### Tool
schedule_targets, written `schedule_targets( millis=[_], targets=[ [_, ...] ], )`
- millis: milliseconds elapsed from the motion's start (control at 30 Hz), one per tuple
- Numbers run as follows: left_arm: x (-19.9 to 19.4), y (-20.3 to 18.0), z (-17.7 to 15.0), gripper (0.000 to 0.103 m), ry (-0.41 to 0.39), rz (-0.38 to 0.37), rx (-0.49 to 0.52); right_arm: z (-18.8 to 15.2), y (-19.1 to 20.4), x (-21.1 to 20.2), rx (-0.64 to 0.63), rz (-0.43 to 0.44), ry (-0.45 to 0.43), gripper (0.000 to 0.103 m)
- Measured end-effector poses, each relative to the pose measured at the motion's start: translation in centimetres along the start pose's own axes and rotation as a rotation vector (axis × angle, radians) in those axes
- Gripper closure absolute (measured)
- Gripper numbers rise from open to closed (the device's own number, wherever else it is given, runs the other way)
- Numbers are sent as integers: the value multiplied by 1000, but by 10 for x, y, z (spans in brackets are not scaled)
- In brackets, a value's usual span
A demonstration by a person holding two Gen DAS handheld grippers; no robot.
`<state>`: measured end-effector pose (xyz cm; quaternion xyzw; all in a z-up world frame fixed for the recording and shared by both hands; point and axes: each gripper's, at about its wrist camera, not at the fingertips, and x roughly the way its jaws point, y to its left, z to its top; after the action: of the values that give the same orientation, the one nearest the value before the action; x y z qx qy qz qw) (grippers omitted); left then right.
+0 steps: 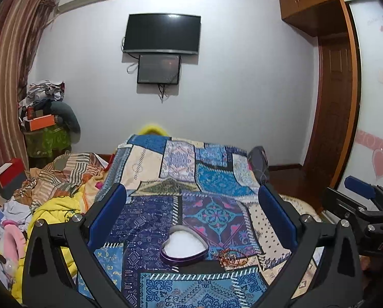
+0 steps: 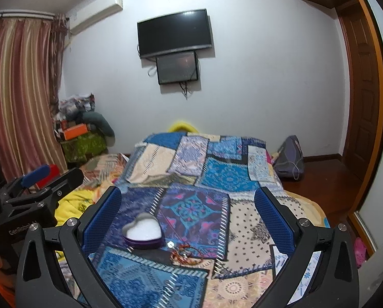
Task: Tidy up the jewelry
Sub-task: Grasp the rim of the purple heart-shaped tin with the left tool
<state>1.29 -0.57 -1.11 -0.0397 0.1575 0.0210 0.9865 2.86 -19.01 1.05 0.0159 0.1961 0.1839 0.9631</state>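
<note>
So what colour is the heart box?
The heart box has a purple wall with white padding inside; it shows best in the left wrist view.

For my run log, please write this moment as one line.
left hand-held gripper: open, empty | right hand-held gripper: open, empty | heart box: open, on bedspread | bracelet: beside box, untouched

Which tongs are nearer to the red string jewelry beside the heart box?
Probably right. The jewelry lies centred between the right tongs; for the left tongs, it lies off to the right, beside the heart box.

Home bedroom: quilted bed [image 1: 191,192]; wall television [image 1: 162,33]; curtains [image 2: 19,89].
</note>
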Motion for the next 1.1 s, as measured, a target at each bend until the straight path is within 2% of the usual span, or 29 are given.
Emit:
schedule_targets(
  millis=[233,467,600,800,967,1100],
  targets=[
    [40,-6,-20,0,133,4,11,-17,-18,25,16,-19,97,0],
    [86,-12,-52,1,268,-17,23,-46,-39,64,34,-19,251,0],
    [114,-11,-74,17,386,-34,3,-61,-52,80,57,-12,322,3],
    [140,-10,-100,35,513,-86,-23,-85,-63,104,70,28,419,22],
    [151,-21,-112,49,564,-141,7,-101,-65,118,61,87,479,39],
    [156,-29,-120,62,610,-198,26,-108,-66,125,47,139,517,47]
  ],
)
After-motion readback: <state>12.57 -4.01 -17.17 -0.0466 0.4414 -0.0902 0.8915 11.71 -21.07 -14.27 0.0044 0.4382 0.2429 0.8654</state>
